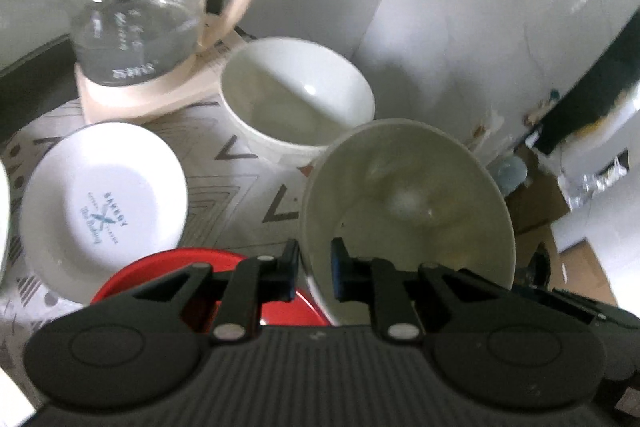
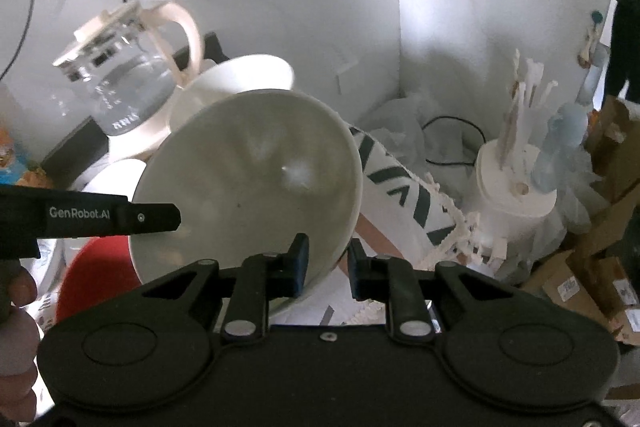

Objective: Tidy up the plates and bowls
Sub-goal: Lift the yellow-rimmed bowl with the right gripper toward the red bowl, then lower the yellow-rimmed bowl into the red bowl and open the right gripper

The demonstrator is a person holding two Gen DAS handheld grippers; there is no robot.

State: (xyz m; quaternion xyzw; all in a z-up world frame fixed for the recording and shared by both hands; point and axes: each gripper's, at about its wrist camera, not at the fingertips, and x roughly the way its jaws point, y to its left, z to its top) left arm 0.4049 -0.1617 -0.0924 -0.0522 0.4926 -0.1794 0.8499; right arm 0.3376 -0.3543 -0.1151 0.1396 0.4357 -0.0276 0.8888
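Left wrist view
Left hand-held gripper (image 1: 315, 269): black jaws pinch the near rim of a cream glazed ceramic bowl (image 1: 408, 203), one pad inside the wall, one outside.
Cream bowl: round, smooth, glossy; clear of the table, tilted so its mouth faces the camera.
Second bowl: white glossy deep ceramic bowl (image 1: 296, 95), upright on the table just behind the held one.
Plate: white round shallow plate (image 1: 104, 199) with blue print, lying to the left.
Red dish: red round glossy plate (image 1: 208, 283), partly hidden by the gripper.
Table (image 1: 236, 179): matte cloth with grey chevron pattern.
Kettle: clear glass kettle with cream lid, handle and base (image 1: 136, 15), far left.

Right wrist view
Right hand-held gripper (image 2: 328, 267): jaws narrowed on the lower right rim of the same cream bowl (image 2: 248, 179); the left pad lies against the inner wall, contact of the other cannot be told.
Bowl attitude: tipped up, opening toward the camera.
Other gripper: black finger of the left one (image 2: 152, 217) reaches the bowl's left rim.
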